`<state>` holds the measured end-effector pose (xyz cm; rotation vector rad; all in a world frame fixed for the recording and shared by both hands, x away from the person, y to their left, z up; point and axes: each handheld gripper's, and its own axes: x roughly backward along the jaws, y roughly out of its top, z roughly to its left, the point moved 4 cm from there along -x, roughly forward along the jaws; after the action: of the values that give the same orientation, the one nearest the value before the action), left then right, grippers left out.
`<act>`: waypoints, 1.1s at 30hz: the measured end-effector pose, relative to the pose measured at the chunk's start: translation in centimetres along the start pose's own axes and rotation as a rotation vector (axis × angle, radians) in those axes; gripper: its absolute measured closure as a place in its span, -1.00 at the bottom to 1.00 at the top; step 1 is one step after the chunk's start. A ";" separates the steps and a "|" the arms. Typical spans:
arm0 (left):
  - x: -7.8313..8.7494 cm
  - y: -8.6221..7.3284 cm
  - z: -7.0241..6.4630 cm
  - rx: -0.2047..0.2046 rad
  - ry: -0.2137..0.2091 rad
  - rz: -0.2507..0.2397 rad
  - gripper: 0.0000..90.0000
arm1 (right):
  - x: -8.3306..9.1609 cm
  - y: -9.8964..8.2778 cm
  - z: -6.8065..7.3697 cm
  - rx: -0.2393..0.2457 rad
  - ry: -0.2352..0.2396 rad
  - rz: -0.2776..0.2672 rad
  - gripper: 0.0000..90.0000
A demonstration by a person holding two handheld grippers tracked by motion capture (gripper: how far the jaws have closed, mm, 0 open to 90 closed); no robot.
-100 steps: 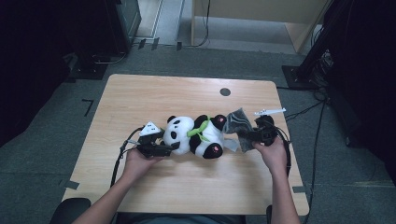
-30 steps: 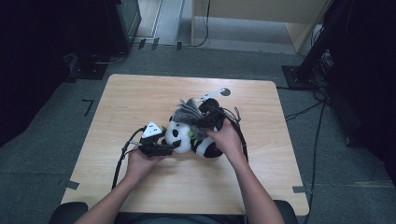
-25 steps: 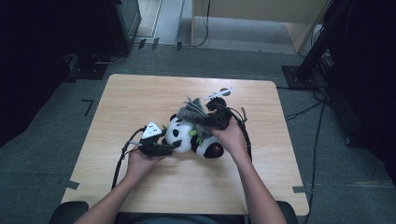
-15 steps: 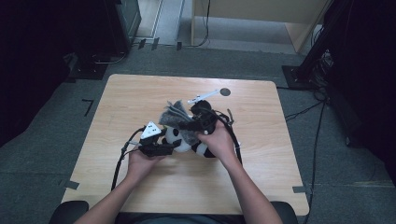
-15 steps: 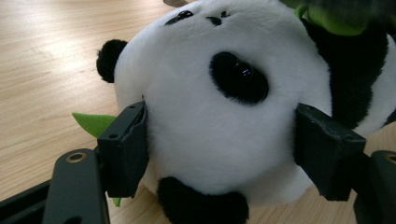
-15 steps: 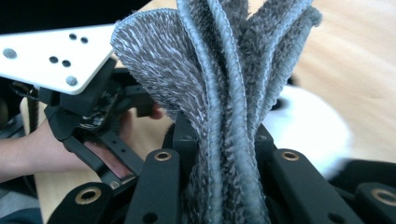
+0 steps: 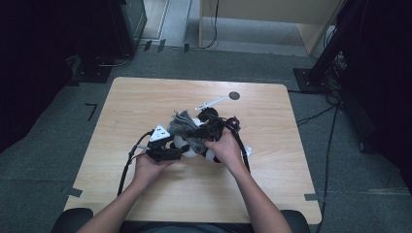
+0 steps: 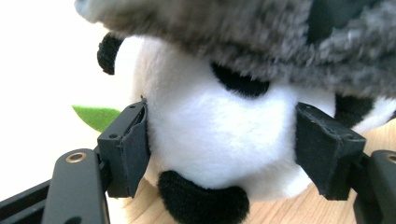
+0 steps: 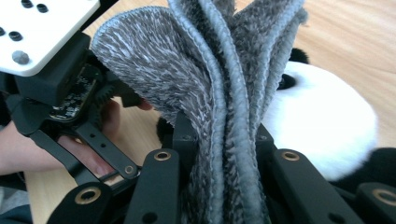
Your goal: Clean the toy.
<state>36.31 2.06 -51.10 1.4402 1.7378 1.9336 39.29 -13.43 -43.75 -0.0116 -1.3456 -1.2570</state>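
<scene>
1. In the high view the right hand (image 7: 224, 147) and grey cloth (image 7: 183, 124) cover most of the panda (image 7: 187, 148).
2. In the left gripper view the cloth (image 8: 261, 32), blurred, hides the panda's (image 8: 219, 126) upper head.
3. In the right gripper view the cloth (image 9: 224, 107) hides the pads gripping it.

One camera overhead, two close on the claws; all share the panda (image 7: 194, 145)
</scene>
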 end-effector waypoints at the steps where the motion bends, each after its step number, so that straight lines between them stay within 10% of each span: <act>1: 0.0 0.0 0.0 -0.008 0.003 0.006 -0.43 | 0.2 0.0 -0.1 -0.001 -0.005 -0.003 0.62; 26: -0.4 0.4 0.5 0.023 -0.038 -0.007 -0.44 | 6.8 -1.7 -4.7 -0.122 -0.078 -0.136 0.60; 33: -0.4 0.4 0.3 0.003 -0.031 -0.014 -0.44 | 8.1 -1.1 -3.2 -0.106 -0.051 -0.181 0.61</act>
<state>36.96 1.85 -51.04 1.4471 1.7335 1.8924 38.60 -21.21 -39.75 0.0041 -1.3461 -1.4883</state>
